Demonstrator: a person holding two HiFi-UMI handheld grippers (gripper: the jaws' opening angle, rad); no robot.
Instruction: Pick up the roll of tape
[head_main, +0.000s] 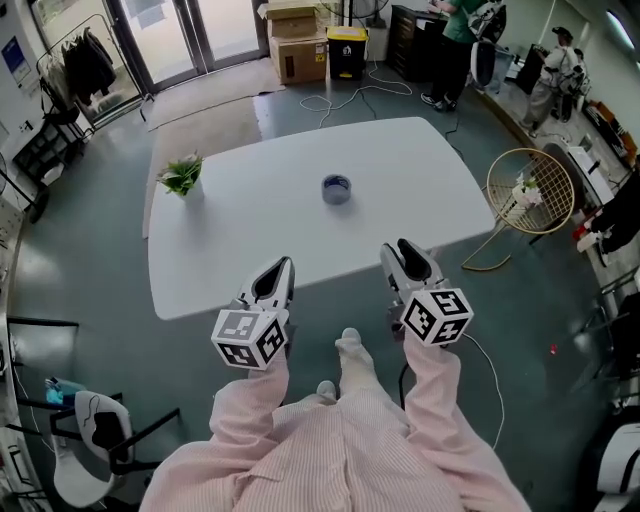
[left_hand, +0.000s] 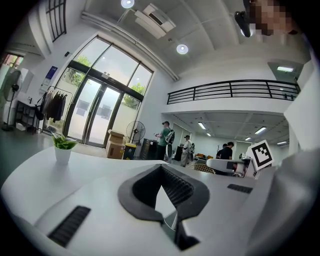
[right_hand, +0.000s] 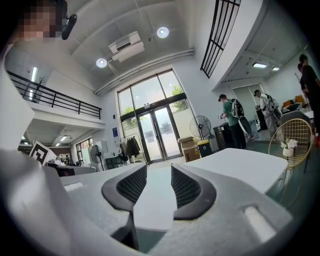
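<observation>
Head view: roll of tape (head_main: 336, 188) mid-counter (head_main: 250, 215), well ahead of both grippers. Left gripper (head_main: 282, 268) jaw tips meet; right gripper (head_main: 402, 250) jaws narrowly apart, empty.

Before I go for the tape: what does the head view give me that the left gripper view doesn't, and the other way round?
Only the head view shows the roll of tape, lying near the middle of the table, with the left tongs and right tongs side by side at the near edge. Only the left gripper view shows the left tongs' tips meeting with nothing between them, plus the ceiling lights and balcony railing. Both show the white table and the potted plant.
</observation>
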